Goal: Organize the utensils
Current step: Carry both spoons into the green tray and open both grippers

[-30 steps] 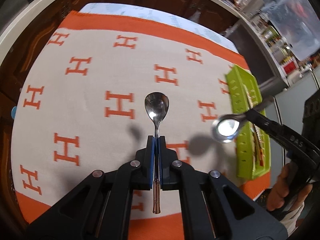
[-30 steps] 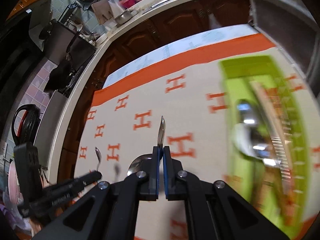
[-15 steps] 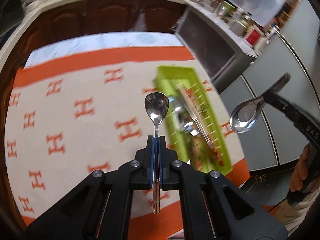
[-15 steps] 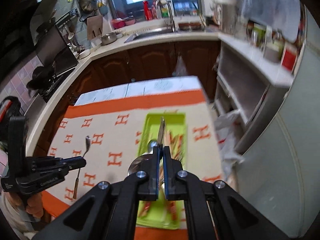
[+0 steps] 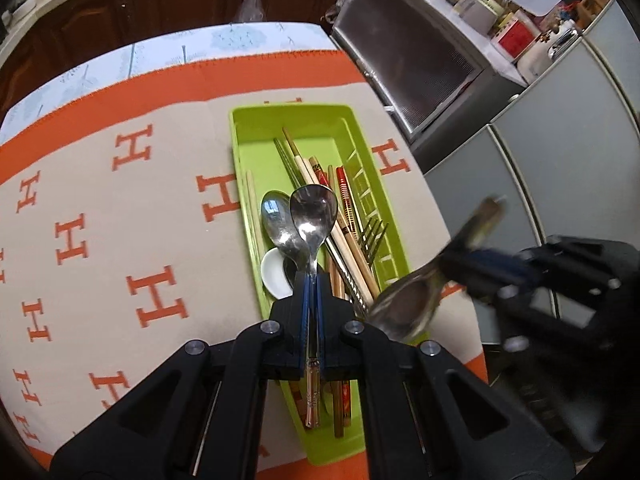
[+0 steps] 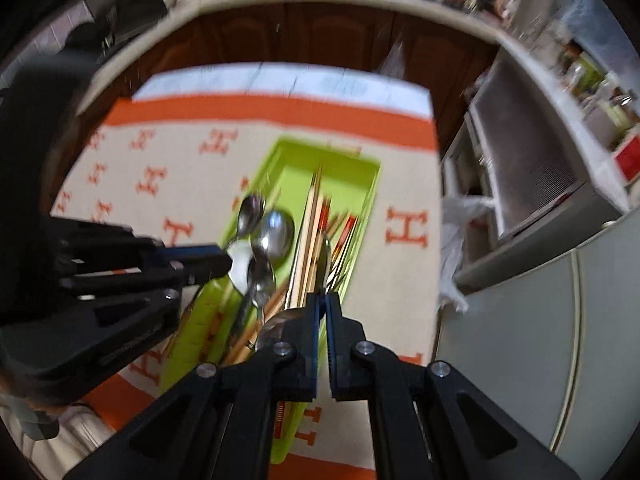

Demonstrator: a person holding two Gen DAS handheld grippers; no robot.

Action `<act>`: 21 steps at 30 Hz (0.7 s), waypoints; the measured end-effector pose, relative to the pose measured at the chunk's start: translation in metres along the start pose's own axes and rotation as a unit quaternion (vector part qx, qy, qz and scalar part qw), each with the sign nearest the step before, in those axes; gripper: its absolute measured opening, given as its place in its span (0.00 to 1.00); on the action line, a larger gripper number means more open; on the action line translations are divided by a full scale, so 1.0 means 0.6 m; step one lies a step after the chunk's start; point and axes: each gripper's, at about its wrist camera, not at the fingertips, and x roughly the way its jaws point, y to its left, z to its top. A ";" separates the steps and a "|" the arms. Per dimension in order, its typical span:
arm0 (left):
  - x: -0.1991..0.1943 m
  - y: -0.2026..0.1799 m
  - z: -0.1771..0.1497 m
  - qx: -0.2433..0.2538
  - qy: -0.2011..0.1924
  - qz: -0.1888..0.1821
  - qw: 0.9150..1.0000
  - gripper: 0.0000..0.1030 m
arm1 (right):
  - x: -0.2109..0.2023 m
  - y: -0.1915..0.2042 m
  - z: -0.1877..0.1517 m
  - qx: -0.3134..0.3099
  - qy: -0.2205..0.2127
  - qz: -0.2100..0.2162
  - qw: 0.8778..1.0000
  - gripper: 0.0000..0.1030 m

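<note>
A small spoon [image 5: 311, 216] is clamped by its handle in the left claw [image 5: 311, 280], bowl pointing away, and is held above the green tray [image 5: 240, 148], which lies on the right part of the surface over an orange-lettered cloth [image 5: 120, 184]. A larger spoon [image 5: 408, 304] is clamped likewise in the right claw [image 6: 322, 300]; in the left view it is blurred and appears over the tray's near right edge. Already lying in the tray are a metal spoon [image 5: 278, 220], a white spoon [image 5: 274, 274], several chopsticks [image 5: 320, 184] and a fork [image 5: 374, 232]. The step in hand is judged to be the depositing of both spoons. It would be done well if each spoon were lowered lengthwise along the tray, bowl to the far end, beside the spoons at the left rather than across the chopsticks. Release is best withheld until the spoon is low over the contents, to avoid bounce. The two claws are close together, so one should be emptied and cleared before the other.
</note>
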 end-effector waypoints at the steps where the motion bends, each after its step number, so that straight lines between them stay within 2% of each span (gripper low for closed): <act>1: 0.007 0.000 0.000 0.001 0.001 0.001 1.000 0.01 | 0.014 0.000 0.000 -0.001 0.010 0.005 1.000 0.03; 4: 0.017 0.003 0.002 0.004 -0.003 0.009 1.000 0.01 | 0.045 -0.002 -0.001 0.006 0.026 0.025 0.999 0.05; 9: 0.012 0.010 0.006 0.009 -0.015 0.018 1.000 0.02 | 0.063 -0.019 0.012 0.052 0.021 0.057 0.997 0.06; 12: -0.001 0.010 0.006 0.019 -0.020 0.025 0.999 0.03 | 0.068 -0.032 0.017 0.077 0.017 0.062 0.995 0.11; 14: -0.010 0.012 0.004 0.023 -0.022 0.028 0.999 0.06 | 0.064 -0.036 0.018 0.086 0.008 0.068 0.994 0.13; 19: -0.023 0.018 -0.007 0.022 -0.021 0.033 0.999 0.23 | 0.053 -0.040 0.017 0.098 -0.011 0.076 0.992 0.14; 21: -0.028 0.020 -0.014 0.022 -0.021 0.038 0.999 0.24 | 0.048 -0.037 0.015 0.101 -0.016 0.077 0.992 0.14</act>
